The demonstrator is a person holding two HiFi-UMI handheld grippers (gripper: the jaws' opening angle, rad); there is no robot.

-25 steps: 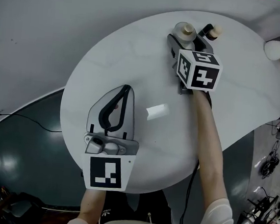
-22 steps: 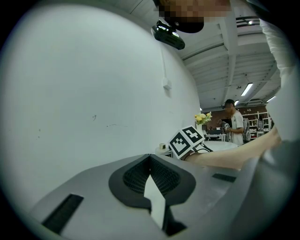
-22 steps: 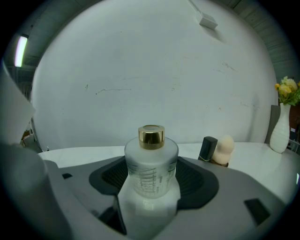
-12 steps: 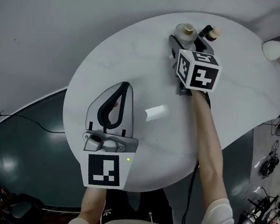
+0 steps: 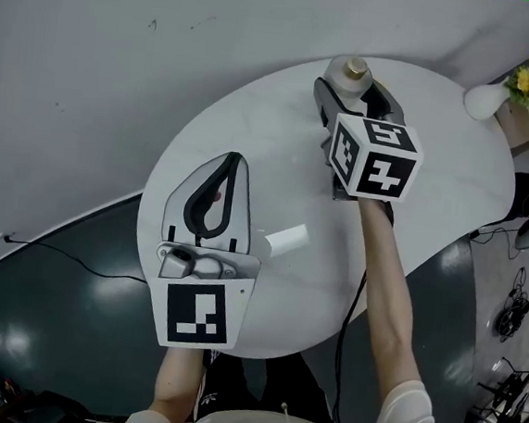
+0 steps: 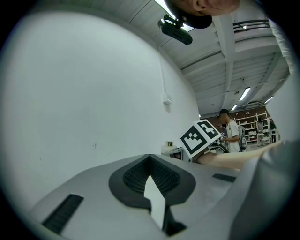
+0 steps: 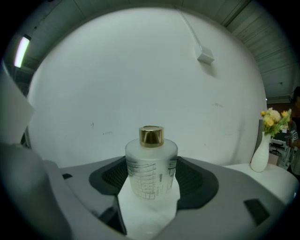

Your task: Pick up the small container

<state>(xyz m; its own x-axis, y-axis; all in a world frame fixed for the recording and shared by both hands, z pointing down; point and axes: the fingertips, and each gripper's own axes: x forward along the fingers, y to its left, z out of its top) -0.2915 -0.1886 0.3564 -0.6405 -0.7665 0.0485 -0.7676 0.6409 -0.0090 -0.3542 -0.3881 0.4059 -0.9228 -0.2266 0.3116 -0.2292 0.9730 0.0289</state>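
The right gripper (image 7: 151, 182) has its 2 jaws pressed on the sides of the small container (image 7: 151, 157), upright at the far edge of the white table (image 5: 254, 130); best lift straight up, grip steady; the left gripper (image 6: 150, 159) rests closed, empty.

Table (image 5: 433, 204): white, oval.
Bottle (image 5: 345, 72): gold cap, between the right gripper (image 5: 356, 86) jaws.
Left gripper (image 5: 235, 163): jaw tips together, above the table.
Vase (image 5: 481, 100): at the far table edge.
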